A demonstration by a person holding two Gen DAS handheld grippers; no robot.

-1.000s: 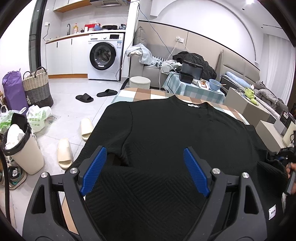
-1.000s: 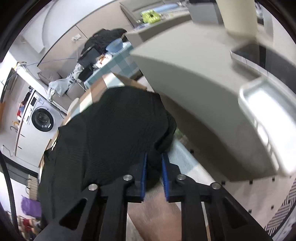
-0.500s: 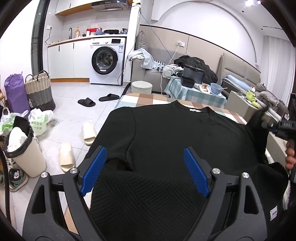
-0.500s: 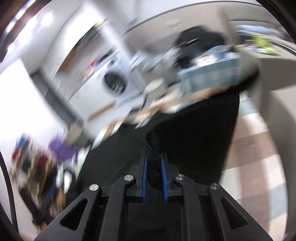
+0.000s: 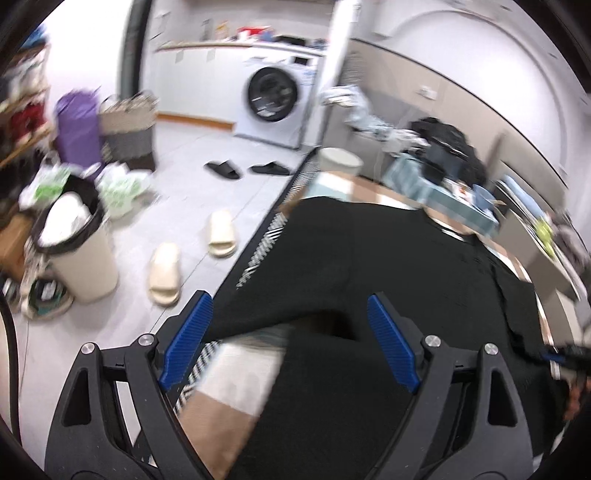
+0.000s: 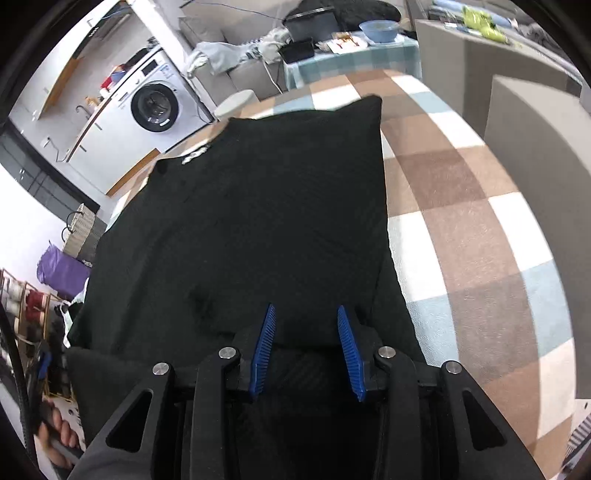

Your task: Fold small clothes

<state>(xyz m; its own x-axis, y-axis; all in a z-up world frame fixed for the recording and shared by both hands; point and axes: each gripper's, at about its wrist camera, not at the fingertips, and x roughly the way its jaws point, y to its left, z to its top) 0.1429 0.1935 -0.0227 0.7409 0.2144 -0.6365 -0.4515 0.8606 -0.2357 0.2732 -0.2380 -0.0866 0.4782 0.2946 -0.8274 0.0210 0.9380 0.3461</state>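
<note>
A black knit sweater lies on a checked tablecloth, its right side folded inward to a straight edge. It also shows in the left wrist view, blurred. My right gripper is open just above the sweater's near edge, holding nothing. My left gripper is open wide over the sweater's left sleeve and the table's left edge, holding nothing.
A grey sofa block stands right of the table. On the floor at left are a lined bin, beige slippers, black slippers and a washing machine. A small table with a blue bowl stands behind.
My right gripper carried the right sleeve over onto the sweater, let go and opened. My left gripper swung left toward the left sleeve and table edge, still open.
</note>
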